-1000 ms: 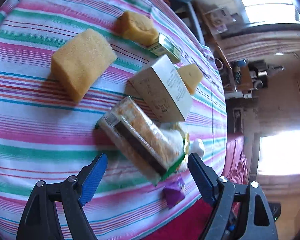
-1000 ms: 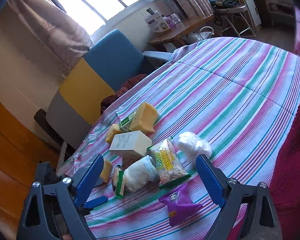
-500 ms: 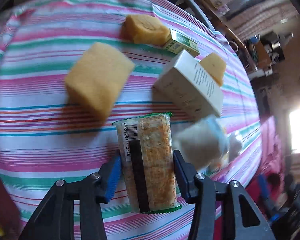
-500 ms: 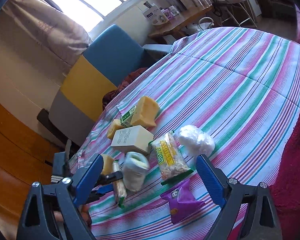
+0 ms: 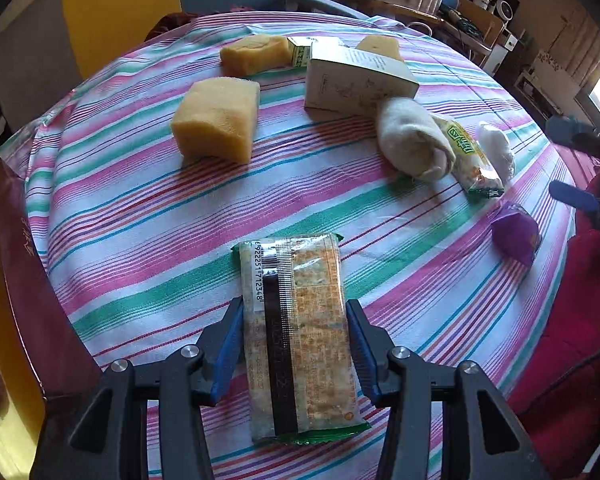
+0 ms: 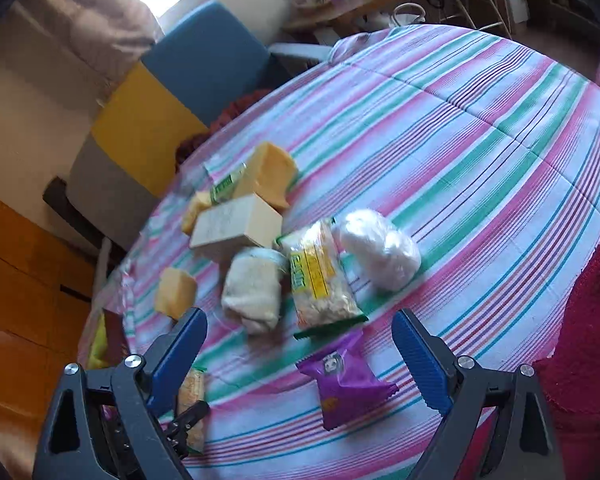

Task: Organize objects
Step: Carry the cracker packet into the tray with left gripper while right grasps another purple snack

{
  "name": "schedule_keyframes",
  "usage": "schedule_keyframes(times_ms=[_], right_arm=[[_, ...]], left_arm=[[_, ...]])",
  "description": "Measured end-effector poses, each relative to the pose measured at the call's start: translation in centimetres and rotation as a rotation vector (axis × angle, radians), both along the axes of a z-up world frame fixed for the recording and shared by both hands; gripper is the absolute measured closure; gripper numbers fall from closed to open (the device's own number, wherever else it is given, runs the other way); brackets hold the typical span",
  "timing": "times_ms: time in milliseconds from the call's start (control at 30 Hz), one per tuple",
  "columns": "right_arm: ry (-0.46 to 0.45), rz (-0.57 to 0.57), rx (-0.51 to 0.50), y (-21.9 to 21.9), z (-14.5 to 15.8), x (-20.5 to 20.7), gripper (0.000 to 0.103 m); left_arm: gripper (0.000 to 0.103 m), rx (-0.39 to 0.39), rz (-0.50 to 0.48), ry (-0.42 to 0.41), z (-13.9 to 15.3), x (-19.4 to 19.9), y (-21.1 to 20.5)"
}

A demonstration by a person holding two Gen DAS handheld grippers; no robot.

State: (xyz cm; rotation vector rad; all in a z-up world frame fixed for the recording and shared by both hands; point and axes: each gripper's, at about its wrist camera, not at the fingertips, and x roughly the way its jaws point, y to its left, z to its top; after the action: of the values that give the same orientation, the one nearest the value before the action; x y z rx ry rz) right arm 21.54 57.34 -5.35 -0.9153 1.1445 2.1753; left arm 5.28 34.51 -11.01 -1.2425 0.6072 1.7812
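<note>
Left claw (image 5: pixel 295 344) pinches the light, crinkly, breakable cracker packet (image 5: pixel 298 332) across its middle; right claw (image 6: pixel 298 354) gapes wide, empty.

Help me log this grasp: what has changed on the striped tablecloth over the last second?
The left hand-held gripper closed on the cracker packet, took it off the heap by the white box and turned it lengthwise. The rolled cloth shifted. The right hand-held gripper stayed open above the purple packet. The sponges kept their places.
</note>
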Motion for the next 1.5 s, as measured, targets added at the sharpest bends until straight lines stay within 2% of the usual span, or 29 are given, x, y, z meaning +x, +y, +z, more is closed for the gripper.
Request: schedule_keyframes(times_ms=[200,333,400,467,533,667,733,800,967,1033,1167,1300,1500], right_arm=[[-0.176,0.071,-0.024,-0.5,-1.7,-1.8,0.009],[-0.332,0.126,0.001,-1.2,-3.0,-3.6,0.016],[-0.442,0.181,0.020,-2.0,-4.1,-4.8,0.026],[-0.525,0.263,0.035,-3.0,-5.2,-6.1,0.063],[-0.609,0.322,0.110,-4.4,-5.9,-7.3,0.068],[-0.550,0.374,0.119,-5.5,-5.8,-7.6,0.069],[-0.448,0.435,0.125,-6.7,-5.1,-7.8,0.069],[-0.362,0.506,0.172,-8.7,-4.6,-8.2,0.069],[-0.419,0.609,0.349,-12.9,-5.9,-10.1,0.069],[-0.401,0.636,0.422,-13.9,-5.4,-10.2,0.069],[-0.429,0.636,0.451,-13.8,-5.7,-10.2,0.069],[-0.451,0.662,0.496,-14.5,-5.7,-11.1,0.069],[-0.458,0.664,0.488,-14.6,-6.2,-11.9,0.069]], left_arm=[[0.053,0.036,0.000,-0.001,-0.2,-0.3,-1.0],[0.053,0.063,-0.006,0.005,-0.2,-0.5,-1.7],[0.054,0.073,-0.009,0.011,-0.1,-0.6,-2.3],[0.054,0.083,-0.002,0.006,-0.1,-1.0,-2.5],[0.054,0.092,0.001,0.001,-0.2,-1.0,-2.3],[0.054,0.106,0.011,0.008,-0.5,-0.5,-1.5],[0.054,0.130,0.031,-0.015,-0.2,-0.1,-2.1],[0.054,0.144,0.036,-0.006,-0.1,0.1,-3.1],[0.054,0.202,0.062,0.037,1.9,0.5,-6.1],[0.054,0.240,0.084,0.061,3.3,0.5,-7.6],[0.054,0.296,0.125,0.096,5.6,0.1,-9.9],[0.054,0.315,0.174,0.115,6.7,-0.9,-12.1],[0.054,0.316,0.346,0.080,7.3,-4.2,-17.0]])
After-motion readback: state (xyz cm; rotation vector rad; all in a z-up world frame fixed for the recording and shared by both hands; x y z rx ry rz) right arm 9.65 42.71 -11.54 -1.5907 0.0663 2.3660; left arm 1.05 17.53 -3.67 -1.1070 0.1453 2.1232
